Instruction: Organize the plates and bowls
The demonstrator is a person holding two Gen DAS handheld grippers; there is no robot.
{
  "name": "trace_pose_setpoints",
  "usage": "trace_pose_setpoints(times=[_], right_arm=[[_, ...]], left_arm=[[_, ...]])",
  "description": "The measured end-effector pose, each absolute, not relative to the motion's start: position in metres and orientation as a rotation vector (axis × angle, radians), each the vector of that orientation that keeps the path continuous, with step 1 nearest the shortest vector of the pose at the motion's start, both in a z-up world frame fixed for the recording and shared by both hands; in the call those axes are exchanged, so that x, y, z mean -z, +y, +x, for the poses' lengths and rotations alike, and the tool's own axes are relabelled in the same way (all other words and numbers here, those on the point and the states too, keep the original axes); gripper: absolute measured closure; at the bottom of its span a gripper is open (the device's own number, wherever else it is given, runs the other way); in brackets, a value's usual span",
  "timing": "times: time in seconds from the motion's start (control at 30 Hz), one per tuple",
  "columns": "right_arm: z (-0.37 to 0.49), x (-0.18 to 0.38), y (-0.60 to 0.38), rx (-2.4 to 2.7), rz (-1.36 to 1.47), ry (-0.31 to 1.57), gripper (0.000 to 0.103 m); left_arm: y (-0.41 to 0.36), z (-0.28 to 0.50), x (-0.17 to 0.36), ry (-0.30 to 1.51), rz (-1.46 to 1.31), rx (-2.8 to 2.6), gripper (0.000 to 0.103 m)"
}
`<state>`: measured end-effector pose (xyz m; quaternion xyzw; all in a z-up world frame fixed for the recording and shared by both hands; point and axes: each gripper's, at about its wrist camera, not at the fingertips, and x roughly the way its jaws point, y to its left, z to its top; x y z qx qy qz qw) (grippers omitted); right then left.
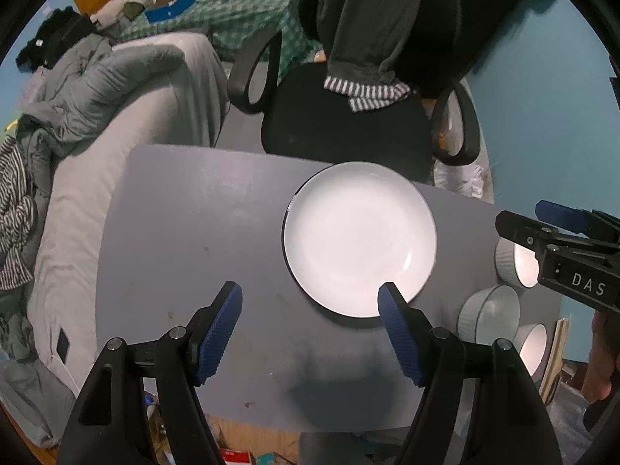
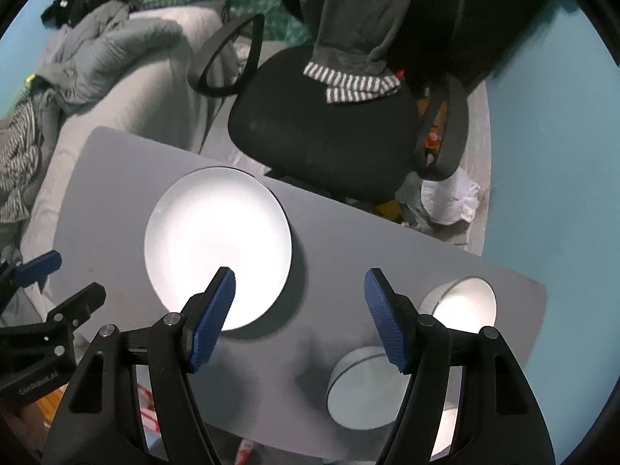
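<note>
A white plate (image 1: 360, 238) with a dark rim lies flat on the grey table (image 1: 186, 232). My left gripper (image 1: 310, 298) hangs open above the table, its right fingertip over the plate's near edge, nothing between the pads. Three pale ribbed bowls stand at the table's right end: one far (image 1: 517, 265), one middle (image 1: 490, 316), one near (image 1: 533, 345). My right gripper (image 2: 300, 283) is open above the table between the plate (image 2: 217, 248) and the bowls (image 2: 465, 302) (image 2: 368, 387), empty. The right gripper's body (image 1: 562, 248) shows at the left view's right edge.
A black office chair (image 1: 345, 124) draped with dark clothes stands behind the table's far edge. A bed with grey bedding (image 1: 116, 116) runs along the left. The other gripper (image 2: 38, 310) shows at the right view's left edge. Clutter lies on the floor under the table's near edge.
</note>
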<state>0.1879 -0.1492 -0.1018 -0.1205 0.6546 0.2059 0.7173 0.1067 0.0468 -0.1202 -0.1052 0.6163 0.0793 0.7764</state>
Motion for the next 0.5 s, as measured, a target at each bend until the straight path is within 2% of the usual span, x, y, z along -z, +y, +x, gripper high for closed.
trace_pose_setpoints(times=[0.17, 0.5], right_arm=[[0.173, 0.073, -0.157, -0.459, -0.230, 1.388, 0.034], [0.145, 0.022, -0.170, -0.457, -0.175, 1.274, 0.034]], left_arm=[[0.037, 0.093, 0.095, 1.274, -0.191, -0.171, 0.025], [0.016, 0.077, 0.051, 1.176, -0.103, -0.128, 0.024]])
